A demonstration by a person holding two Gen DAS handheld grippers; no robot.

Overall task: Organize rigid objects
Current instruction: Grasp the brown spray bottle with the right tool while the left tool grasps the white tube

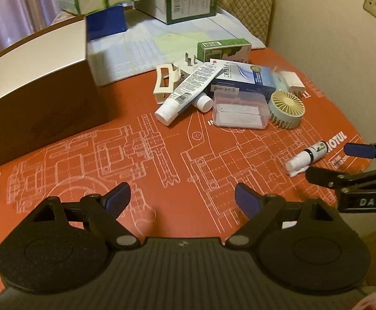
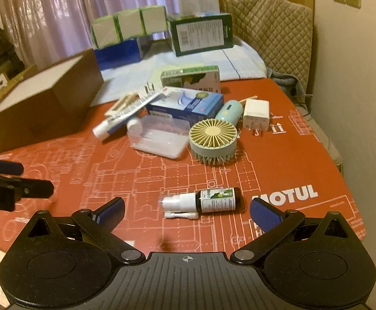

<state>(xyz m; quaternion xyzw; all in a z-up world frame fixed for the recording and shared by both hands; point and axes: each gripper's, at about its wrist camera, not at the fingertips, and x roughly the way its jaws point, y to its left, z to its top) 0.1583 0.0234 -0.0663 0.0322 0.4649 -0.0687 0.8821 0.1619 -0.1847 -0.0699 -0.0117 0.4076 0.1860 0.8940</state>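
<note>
A small spray bottle (image 2: 204,202) with a dark body, green label and white nozzle lies alone on the red mat (image 2: 278,160); it also shows in the left wrist view as the spray bottle (image 1: 307,158). My right gripper (image 2: 188,210) is open, just short of it, one finger on each side. My left gripper (image 1: 182,196) is open over bare mat. The right gripper (image 1: 342,162) enters the left view at the right edge. Farther back lies a pile: a white tube (image 1: 185,90), a clear plastic case (image 1: 239,108), a round fan (image 1: 287,109), a blue carton (image 1: 244,80).
A brown open box (image 1: 33,103) stands at the left on the mat. A green carton (image 1: 222,49), a white hair clip (image 1: 164,82) and a white charger (image 2: 256,115) sit around the pile. Larger boxes (image 1: 185,0) rest on a quilt behind. A wall runs along the right.
</note>
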